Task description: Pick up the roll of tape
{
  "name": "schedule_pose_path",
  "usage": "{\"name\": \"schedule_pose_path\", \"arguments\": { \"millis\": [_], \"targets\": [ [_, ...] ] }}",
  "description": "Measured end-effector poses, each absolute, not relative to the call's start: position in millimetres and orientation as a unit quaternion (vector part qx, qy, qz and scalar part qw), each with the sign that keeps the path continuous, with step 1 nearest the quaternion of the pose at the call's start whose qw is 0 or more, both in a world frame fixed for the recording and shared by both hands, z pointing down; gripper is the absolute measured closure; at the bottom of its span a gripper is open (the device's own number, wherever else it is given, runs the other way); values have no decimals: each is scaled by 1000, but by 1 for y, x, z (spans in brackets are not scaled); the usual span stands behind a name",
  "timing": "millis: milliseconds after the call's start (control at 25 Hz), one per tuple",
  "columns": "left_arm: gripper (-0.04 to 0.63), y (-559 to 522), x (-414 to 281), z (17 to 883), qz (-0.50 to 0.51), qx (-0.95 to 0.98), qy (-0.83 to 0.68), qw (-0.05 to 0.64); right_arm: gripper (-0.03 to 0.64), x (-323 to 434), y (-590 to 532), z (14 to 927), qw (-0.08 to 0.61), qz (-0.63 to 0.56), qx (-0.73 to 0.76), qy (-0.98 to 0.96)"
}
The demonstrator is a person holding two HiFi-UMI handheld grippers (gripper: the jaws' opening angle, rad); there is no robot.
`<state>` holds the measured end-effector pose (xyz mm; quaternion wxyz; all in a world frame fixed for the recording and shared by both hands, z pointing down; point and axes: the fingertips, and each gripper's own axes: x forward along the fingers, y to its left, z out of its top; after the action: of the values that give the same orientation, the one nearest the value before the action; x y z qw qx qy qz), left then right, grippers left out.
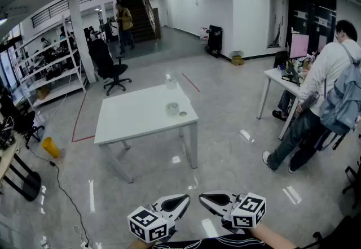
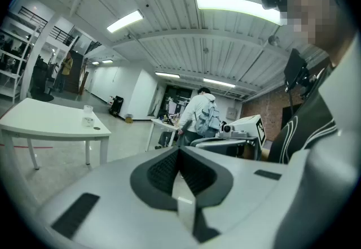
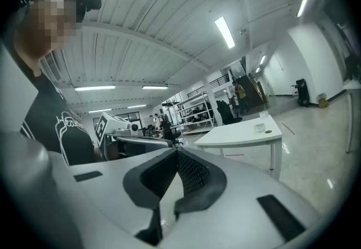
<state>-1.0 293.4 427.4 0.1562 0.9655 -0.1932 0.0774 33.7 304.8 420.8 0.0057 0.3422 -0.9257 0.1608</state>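
- Roll of tape [image 1: 172,108]: a pale, translucent ring lying on the white table [image 1: 130,123], toward its near right corner, with a small dark disc [image 1: 183,113] just beside it.
- Left gripper [image 1: 185,200]: held low in front of us, well apart from the table. Its pads are pressed together with nothing between them.
- Right gripper [image 1: 203,197]: next to the left one, the two tips nearly facing. It is likewise clenched and empty.
- Stage, as we judge it: no approach is under way. We must cross the open floor and part one pair of jaws before any grasp.
- Risk 1: if we arrive with closed jaws, we would shove the roll rather than straddle it. It lies close enough to the table edge to slide off.
- Risk 2: the dark disc could be pinched together with the roll, or knocked away.
- Risk 3: the roll's see-through look against the white top makes its rim hard to judge. A grip on one wall only could slip.
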Motion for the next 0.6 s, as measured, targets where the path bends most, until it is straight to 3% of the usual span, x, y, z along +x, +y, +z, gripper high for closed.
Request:
{"name": "schedule_pose_path", "arguments": {
  "millis": [600],
  "targets": [
    [592,306,20,426,81,968,-185,147,603,50,320,416,-8,159,341,-926]
  ]
}}
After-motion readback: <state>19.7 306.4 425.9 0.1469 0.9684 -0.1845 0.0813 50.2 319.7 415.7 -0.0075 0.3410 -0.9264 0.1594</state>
